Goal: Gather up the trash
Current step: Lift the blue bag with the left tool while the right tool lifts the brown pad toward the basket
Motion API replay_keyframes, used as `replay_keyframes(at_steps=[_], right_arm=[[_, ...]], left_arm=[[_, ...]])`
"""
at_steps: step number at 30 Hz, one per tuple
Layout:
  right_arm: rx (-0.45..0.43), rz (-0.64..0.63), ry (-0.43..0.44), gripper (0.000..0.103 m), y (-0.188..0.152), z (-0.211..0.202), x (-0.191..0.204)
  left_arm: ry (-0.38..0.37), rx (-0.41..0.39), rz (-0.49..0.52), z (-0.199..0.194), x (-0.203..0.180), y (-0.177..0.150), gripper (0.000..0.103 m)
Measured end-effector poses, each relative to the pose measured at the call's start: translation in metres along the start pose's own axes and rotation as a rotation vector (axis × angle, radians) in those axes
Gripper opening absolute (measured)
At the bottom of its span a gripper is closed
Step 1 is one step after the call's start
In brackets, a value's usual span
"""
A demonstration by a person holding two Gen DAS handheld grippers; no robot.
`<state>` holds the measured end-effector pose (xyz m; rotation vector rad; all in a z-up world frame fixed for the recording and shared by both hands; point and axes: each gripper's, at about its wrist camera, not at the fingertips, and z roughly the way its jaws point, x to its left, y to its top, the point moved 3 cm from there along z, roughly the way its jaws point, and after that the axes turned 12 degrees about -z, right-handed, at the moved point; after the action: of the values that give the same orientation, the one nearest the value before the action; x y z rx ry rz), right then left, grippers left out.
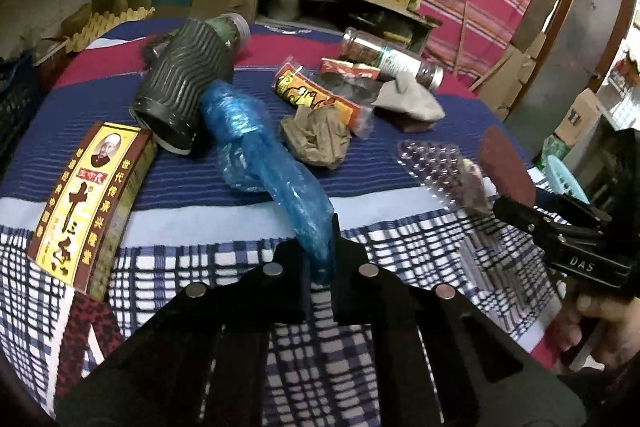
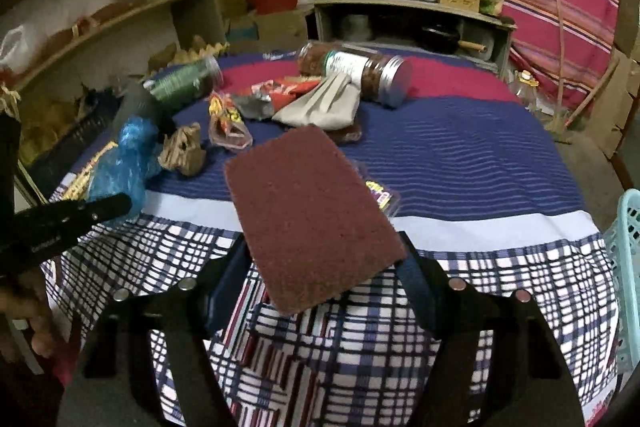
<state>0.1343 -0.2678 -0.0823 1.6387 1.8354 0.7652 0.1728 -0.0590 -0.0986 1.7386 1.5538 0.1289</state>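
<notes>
— Striped cloth covers the counter (image 1: pixel 400 187); two jars (image 2: pixel 356 71) lie there.
— Left gripper (image 1: pixel 320 263) is clamped on one blue bag (image 1: pixel 256 143); right gripper (image 2: pixel 320 267) grips one maroon pad (image 2: pixel 304 211).

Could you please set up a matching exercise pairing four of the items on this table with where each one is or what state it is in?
Things:
1. blue plastic bag
2. reddish-brown scouring pad
3. yellow and maroon box
4. crumpled brown paper

States:
A. lying loose on the cloth, touched by neither tool
B. pinched at one end by the left tool
C. lying flat near the table's left edge
D. held between the fingers of the right tool

Pairs: 1-B, 2-D, 3-C, 4-A
</notes>
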Motion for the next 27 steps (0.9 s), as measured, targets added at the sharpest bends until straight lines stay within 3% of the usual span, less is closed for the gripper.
replay_keyframes(at_steps=[5,13,17,27], right_arm=[[-0.004,-0.008,-0.017,0.071,-0.003,-0.005,0.0],[-0.096,0.043,-0.018,0.071,0.0,-0.033,-0.01],[-0.158,0.049,-0.037,0.071,0.0,-0.055,-0.009],[-0.249,0.023,-0.051,0.071,-0.011,-0.111,0.012]], left_arm=[[-0.049,-0.029,-0.019,-0.014,-0.003,-0.004,0.003],[-0.074,-0.18,0.106,-0.062,-0.029,0.001,0.003],[-0.051,-0.266,0.19,-0.095,-0.041,0.001,0.003],[0.036,-0.327,0.181,-0.144,-0.023,-0.04,0.003]])
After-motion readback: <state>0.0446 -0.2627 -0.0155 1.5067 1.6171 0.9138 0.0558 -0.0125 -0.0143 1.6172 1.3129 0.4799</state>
